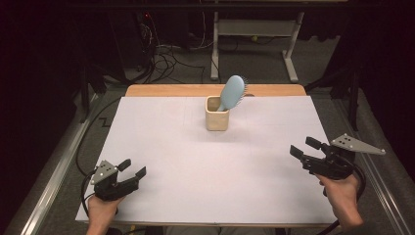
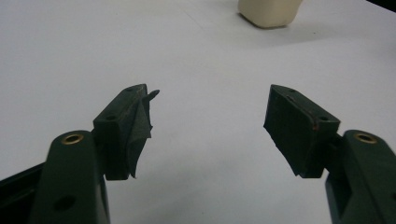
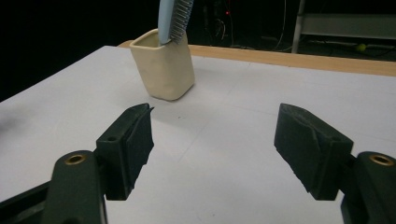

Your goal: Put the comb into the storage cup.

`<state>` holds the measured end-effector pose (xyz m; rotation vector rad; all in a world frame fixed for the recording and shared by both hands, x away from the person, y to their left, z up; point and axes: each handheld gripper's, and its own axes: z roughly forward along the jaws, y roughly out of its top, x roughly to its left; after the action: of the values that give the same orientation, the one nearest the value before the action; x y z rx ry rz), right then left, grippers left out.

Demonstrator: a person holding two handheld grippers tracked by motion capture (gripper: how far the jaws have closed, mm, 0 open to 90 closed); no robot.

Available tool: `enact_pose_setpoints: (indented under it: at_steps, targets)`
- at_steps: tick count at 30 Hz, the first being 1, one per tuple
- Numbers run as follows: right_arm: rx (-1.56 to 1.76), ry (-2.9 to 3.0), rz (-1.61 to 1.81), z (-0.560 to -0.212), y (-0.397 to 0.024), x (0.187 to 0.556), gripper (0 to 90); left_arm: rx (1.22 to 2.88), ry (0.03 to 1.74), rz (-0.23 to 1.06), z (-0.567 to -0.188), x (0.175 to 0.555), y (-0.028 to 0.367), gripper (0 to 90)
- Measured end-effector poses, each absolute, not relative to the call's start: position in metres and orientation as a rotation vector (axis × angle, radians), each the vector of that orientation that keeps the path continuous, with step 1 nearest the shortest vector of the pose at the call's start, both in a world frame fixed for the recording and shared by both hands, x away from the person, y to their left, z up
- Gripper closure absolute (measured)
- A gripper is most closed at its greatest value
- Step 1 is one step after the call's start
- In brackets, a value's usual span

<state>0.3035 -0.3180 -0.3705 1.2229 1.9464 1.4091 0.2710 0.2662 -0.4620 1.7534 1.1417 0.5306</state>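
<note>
A cream square cup stands upright at the far middle of the white table. A light blue hairbrush rests in it, handle down, head leaning out to the right. My left gripper sits near the front left corner, open and holding nothing. My right gripper is at the front right, open and holding nothing as well. Ahead of the open left gripper the cup's base is at the top edge. The open right gripper faces the cup with the brush in it.
A wooden edge runs along the table's far side. A metal rail borders the left and another the right. Cables and a white frame's legs lie on the floor beyond.
</note>
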Motion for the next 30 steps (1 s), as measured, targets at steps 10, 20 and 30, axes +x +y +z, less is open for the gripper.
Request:
enact_pose_setpoints:
  at_steps: [10, 20, 30]
  targets:
    - [1.219, 1.949, 1.395, -0.375, -0.316, 0.294, 28.4, 1.747, 1.147, 0.533, -0.462, 0.271, 0.266, 32.1]
    - [1.227, 1.934, 1.386, -0.382, -0.321, 0.285, 27.6, 1.745, 1.146, 0.536, -0.462, 0.270, 0.267, 32.3]
    - [1.224, 1.933, 1.385, -0.386, -0.321, 0.279, 26.8, 1.755, 1.141, 0.528, -0.462, 0.271, 0.265, 32.3]
